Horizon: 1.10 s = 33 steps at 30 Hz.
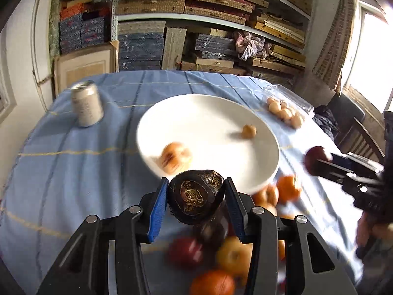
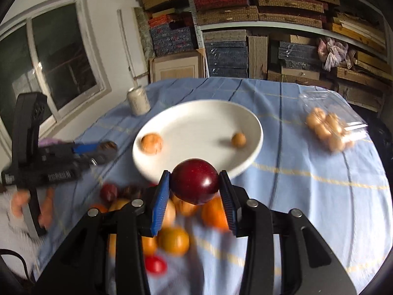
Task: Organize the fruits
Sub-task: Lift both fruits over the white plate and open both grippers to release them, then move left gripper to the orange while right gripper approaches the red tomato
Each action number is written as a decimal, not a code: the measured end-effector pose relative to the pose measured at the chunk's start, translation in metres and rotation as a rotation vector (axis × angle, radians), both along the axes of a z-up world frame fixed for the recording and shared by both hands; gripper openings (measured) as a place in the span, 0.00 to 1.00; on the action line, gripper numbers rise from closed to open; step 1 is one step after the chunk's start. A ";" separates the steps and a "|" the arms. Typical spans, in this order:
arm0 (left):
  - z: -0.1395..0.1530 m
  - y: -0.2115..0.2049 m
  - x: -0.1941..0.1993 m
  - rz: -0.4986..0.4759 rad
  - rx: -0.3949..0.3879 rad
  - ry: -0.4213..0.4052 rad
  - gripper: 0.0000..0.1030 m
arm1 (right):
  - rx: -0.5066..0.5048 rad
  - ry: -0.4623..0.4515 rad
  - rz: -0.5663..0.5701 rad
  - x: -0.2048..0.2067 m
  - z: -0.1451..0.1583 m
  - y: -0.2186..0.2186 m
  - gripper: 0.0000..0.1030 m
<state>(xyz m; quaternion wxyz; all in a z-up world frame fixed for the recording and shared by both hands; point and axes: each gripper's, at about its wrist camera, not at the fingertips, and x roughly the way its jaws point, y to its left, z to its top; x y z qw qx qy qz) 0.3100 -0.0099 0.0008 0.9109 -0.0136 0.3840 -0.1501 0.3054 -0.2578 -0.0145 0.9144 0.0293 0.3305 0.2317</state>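
My left gripper (image 1: 196, 199) is shut on a dark, black-brown fruit (image 1: 195, 195) with golden markings, held in the air just before the near rim of the white plate (image 1: 208, 113). My right gripper (image 2: 194, 184) is shut on a dark red plum (image 2: 194, 180), also lifted in front of the plate (image 2: 196, 115). On the plate lie a pale orange fruit (image 1: 174, 157) and a small brown one (image 1: 248, 131). Below both grippers a heap of oranges, yellow and red fruits (image 2: 172, 238) rests on the blue cloth. The right gripper (image 1: 319, 164) also shows at the right of the left wrist view.
A silver drink can (image 1: 86, 103) stands at the table's far left. A clear plastic pack of small tan fruits (image 1: 285, 110) lies at the far right. Shelves stacked with boxes fill the wall behind. A dark chair (image 1: 356, 132) stands by the right edge. The cloth (image 1: 61, 172) is blue with thin stripes.
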 end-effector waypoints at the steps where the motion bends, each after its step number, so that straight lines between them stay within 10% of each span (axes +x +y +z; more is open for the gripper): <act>1: -0.002 -0.006 0.008 -0.001 -0.002 0.007 0.45 | 0.006 0.007 -0.008 0.011 -0.002 0.003 0.38; 12: -0.028 -0.029 0.054 -0.015 -0.027 0.059 0.46 | -0.013 0.107 -0.042 0.083 -0.044 0.013 0.40; 15: -0.025 -0.025 0.052 0.002 -0.010 0.039 0.63 | -0.019 0.094 -0.046 0.083 -0.045 0.012 0.52; 22: -0.002 -0.011 0.039 0.017 -0.049 -0.009 0.67 | 0.004 -0.005 -0.063 0.065 -0.017 0.003 0.54; 26: 0.013 0.007 0.019 0.047 -0.085 -0.036 0.72 | 0.050 -0.082 -0.060 0.037 0.010 -0.001 0.75; 33: -0.001 0.024 -0.038 0.029 0.066 -0.016 0.73 | 0.071 -0.120 -0.017 -0.029 0.019 -0.008 0.85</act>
